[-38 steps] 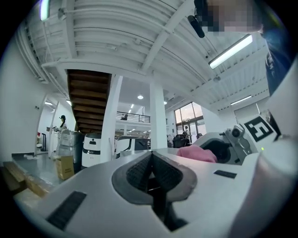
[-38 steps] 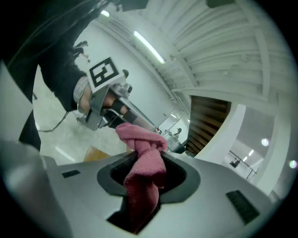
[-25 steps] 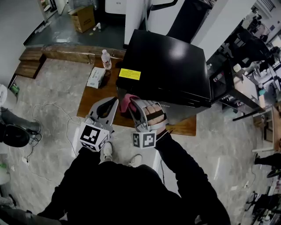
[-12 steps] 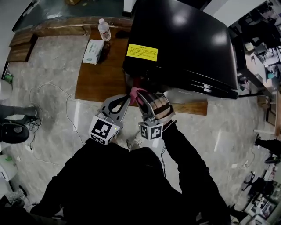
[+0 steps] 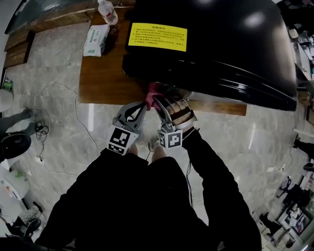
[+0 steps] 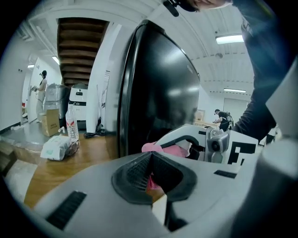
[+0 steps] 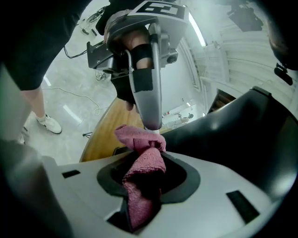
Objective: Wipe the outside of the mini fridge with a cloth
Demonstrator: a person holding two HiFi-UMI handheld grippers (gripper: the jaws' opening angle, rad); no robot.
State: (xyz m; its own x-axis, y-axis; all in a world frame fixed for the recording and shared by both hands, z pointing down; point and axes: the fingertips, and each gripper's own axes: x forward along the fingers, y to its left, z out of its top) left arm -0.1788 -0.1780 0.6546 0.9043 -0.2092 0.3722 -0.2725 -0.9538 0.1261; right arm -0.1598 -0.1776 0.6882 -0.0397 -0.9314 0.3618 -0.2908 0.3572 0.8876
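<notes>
The black mini fridge (image 5: 221, 49) stands on a low wooden platform (image 5: 105, 78), with a yellow label (image 5: 157, 37) on its top. A pink cloth (image 5: 152, 90) is bunched against the fridge's lower near corner. My right gripper (image 5: 156, 99) is shut on it; in the right gripper view the cloth (image 7: 142, 172) hangs out between the jaws, beside the fridge wall (image 7: 242, 139). My left gripper (image 5: 145, 102) is shut too, its tip (image 7: 151, 125) pinching the cloth's far end. In the left gripper view the cloth (image 6: 165, 149) shows past the jaws, beside the fridge (image 6: 158, 93).
A tissue pack (image 5: 95, 40) and a water bottle (image 5: 108, 12) lie on the platform left of the fridge. A white cable (image 5: 54, 98) trails over the tiled floor at left. Desks and clutter stand at far right (image 5: 304, 49).
Both grippers have moved together, with the cloth, in towards the fridge's lower near corner. The head has come closer, so the fridge fills more of the view.
</notes>
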